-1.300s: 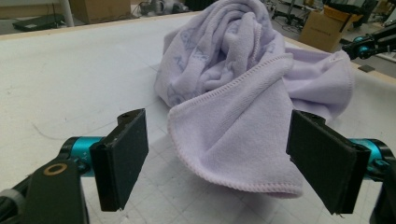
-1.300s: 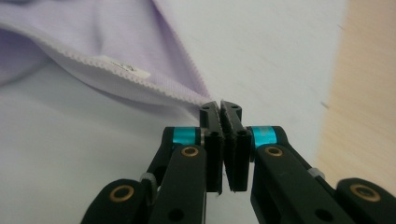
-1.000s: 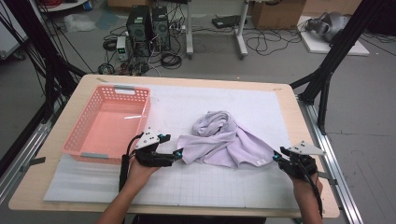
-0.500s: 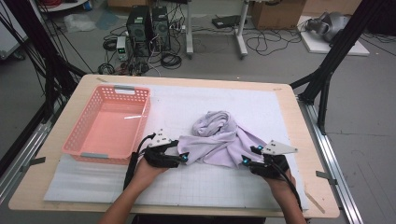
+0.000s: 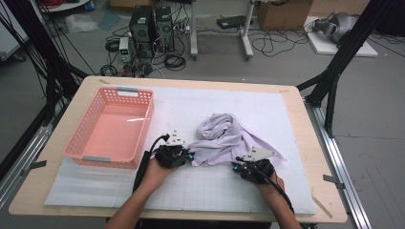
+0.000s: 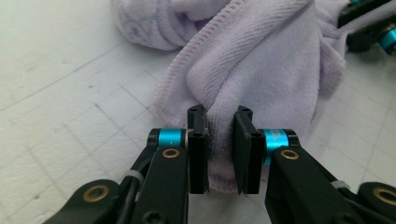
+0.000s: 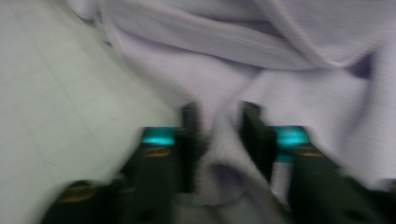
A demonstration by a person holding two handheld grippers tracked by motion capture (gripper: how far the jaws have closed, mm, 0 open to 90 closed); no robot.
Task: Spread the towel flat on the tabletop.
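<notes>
Right gripper (image 5: pixel 237 168) moved in; jaws closing | towel (image 5: pixel 229 138) pinched between both; left gripper (image 5: pixel 189 156)

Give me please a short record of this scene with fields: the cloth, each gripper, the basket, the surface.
cloth: lilac towel, crumpled in a heap on the mat, right of the basket
left gripper: jaws have just been closing; pads pinch a fold at the towel's near-left edge
right gripper: jaws have just been closing; a towel fold sits between them, picture blurred
basket: pink basket, apart from the towel, nothing seen inside
surface: white gridded mat on a wooden table
</notes>
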